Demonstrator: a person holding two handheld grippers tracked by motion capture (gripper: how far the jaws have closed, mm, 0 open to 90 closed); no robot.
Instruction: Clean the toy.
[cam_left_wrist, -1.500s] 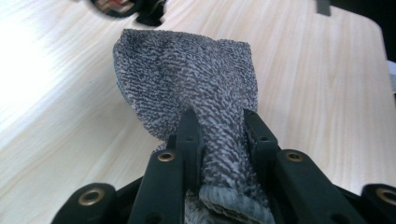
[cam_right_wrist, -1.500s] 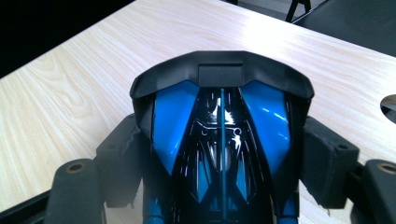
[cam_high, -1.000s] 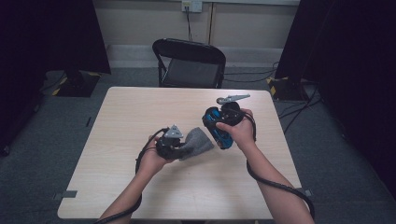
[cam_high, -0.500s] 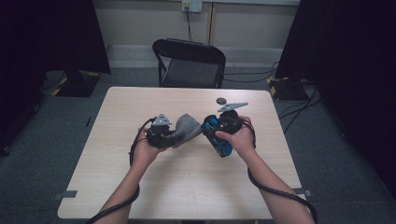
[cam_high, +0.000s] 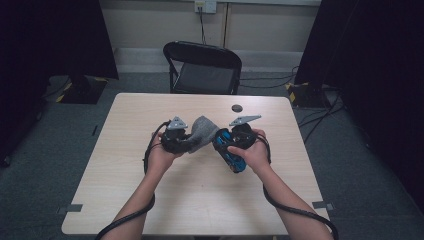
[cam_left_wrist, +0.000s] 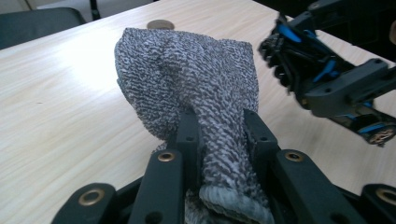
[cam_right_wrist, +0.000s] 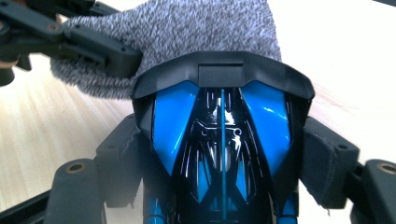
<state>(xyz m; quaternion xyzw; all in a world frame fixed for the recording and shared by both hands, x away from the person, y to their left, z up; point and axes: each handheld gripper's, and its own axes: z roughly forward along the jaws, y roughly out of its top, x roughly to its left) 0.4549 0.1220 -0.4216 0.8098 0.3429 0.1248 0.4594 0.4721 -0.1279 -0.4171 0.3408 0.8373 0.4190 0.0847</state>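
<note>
A grey knitted cloth (cam_high: 202, 131), shaped like a sock, hangs above the table's middle. My left gripper (cam_left_wrist: 220, 123) is shut on its cuff end, and the cloth (cam_left_wrist: 187, 70) bulges out past the jaws. My right gripper (cam_right_wrist: 224, 158) is shut on a blue and black toy car (cam_right_wrist: 222, 135) across its body. In the high view the left gripper (cam_high: 192, 140) and right gripper (cam_high: 225, 146) face each other, and the car (cam_high: 231, 152) meets the cloth's far end. Behind the car's upper edge the cloth (cam_right_wrist: 187, 28) rises, touching it or very close.
A small dark round disc (cam_high: 236, 108) lies on the light wooden table (cam_high: 200, 200) beyond the grippers; the disc (cam_left_wrist: 160, 24) also lies behind the cloth. A black folding chair (cam_high: 202, 67) stands at the far edge. Cables trail from both grippers.
My left gripper moved away from the person with the cloth. My right gripper came slightly nearer with the car. The cloth, below and beside the car before, now sits level with it.
</note>
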